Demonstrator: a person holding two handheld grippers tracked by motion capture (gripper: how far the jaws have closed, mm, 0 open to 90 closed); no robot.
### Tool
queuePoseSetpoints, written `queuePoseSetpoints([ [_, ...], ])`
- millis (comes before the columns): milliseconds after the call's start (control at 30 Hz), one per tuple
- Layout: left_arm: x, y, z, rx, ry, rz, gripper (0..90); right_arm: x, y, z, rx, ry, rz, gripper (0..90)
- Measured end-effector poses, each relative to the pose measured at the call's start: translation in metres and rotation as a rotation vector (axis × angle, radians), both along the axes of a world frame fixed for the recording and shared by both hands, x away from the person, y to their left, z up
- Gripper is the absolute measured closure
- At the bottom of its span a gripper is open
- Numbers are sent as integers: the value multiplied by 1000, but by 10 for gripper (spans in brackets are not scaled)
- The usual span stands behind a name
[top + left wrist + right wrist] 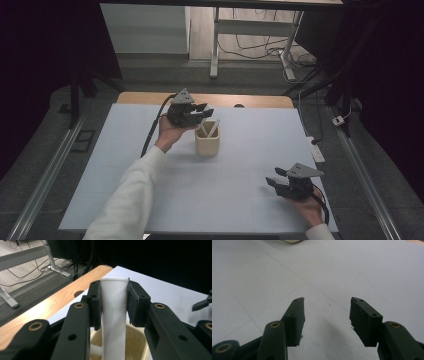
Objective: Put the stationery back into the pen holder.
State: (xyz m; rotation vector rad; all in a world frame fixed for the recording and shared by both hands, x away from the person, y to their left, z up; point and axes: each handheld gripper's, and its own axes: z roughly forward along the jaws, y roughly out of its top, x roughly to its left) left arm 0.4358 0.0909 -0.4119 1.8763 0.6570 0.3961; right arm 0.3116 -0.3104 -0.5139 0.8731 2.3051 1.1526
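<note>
No brand, label or writing can be read on anything here. The left claw (113, 302) is clenched on a white tube (113, 315), with its pads (96, 305) pressing on the tube's two sides just below the open top rim. The tube stands nearly upright, and its lower end reaches down into a beige cup (136, 345). In the high view the left claw (202, 111) hangs just above and behind the cup (207, 142), which stands on the white bench (125, 165) a little behind its middle; another white tube (213, 128) leans inside the cup.

The right claw (325, 315) is released, its two jaws standing well apart with only bare bench between them. It hovers low over the bench surface. In the high view the right claw (274, 179) sits near the bench's front right corner, well apart from the cup, pointing left. A black cable (152, 127) trails from the left claw back along the person's white sleeve (127, 200).
</note>
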Motion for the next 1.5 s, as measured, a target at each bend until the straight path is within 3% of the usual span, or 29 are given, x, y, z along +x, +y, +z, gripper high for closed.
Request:
queuePoseSetpoints([
  [267,5,-11,-4,-23,21,-11,664,0,-1,0,2,-2,0,455],
  [467,7,-12,-7,-22,38,-10,661,0,-1,0,0,-2,-3,455],
  [533,6,-12,-8,-4,33,-10,652,0,-1,0,-5,-1,-4,455],
  [667,5,-13,-7,6,34,-17,486,0,-1,0,-3,1,-5,455],
  [967,-3,-7,-8,37,55,-56,436,0,0,-1,-2,0,-2,455],
  [1500,-26,18,-10,84,46,-38,434,1,-3,-4,1,14,-12,455],
])
